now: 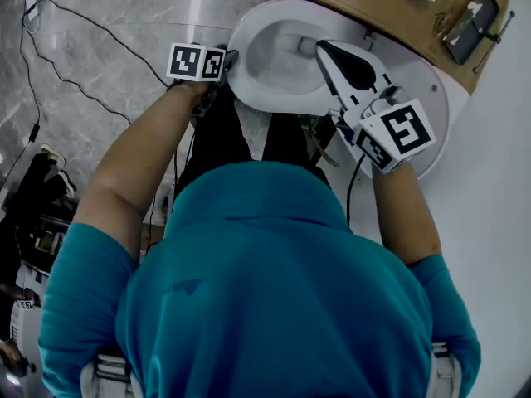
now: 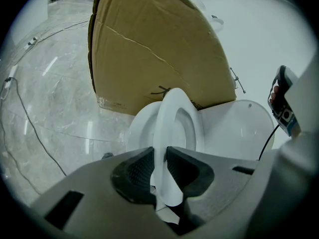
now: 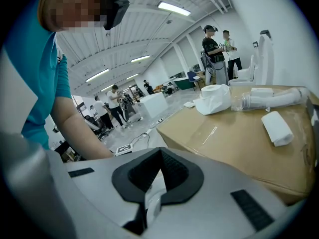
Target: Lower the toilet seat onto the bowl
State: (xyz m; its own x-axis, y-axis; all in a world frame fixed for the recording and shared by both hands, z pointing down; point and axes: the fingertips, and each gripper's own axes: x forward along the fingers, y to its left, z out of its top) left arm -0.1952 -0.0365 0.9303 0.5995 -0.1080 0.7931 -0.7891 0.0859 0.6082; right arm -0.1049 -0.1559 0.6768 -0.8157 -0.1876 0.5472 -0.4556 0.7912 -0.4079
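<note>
The left hand-held gripper [image 2: 160, 153] has its dark ribbed pads [image 2: 134, 171] shut on the front rim of the toilet seat [image 2: 165, 121], a smooth, glossy white oval ring. The seat's long axis runs away from the jaws toward 12 o'clock. The ring stands raised and is seen almost edge-on, with its opening facing 3 o'clock, toward the round white lid [image 2: 241, 128]. The bowl [image 2: 135, 128] sits just at 9 o'clock of the seat (white and glossy too). A brown cardboard box [image 2: 149, 49] rises behind at 12 o'clock, and grey marbled floor [image 2: 55, 98] spreads to 9 o'clock. The right hand-held gripper [image 3: 159, 156] has its pads meeting at the tips, gripping nothing I can make out. In the head view it hangs at the bowl's [image 1: 253, 89] 3 o'clock edge.
</note>
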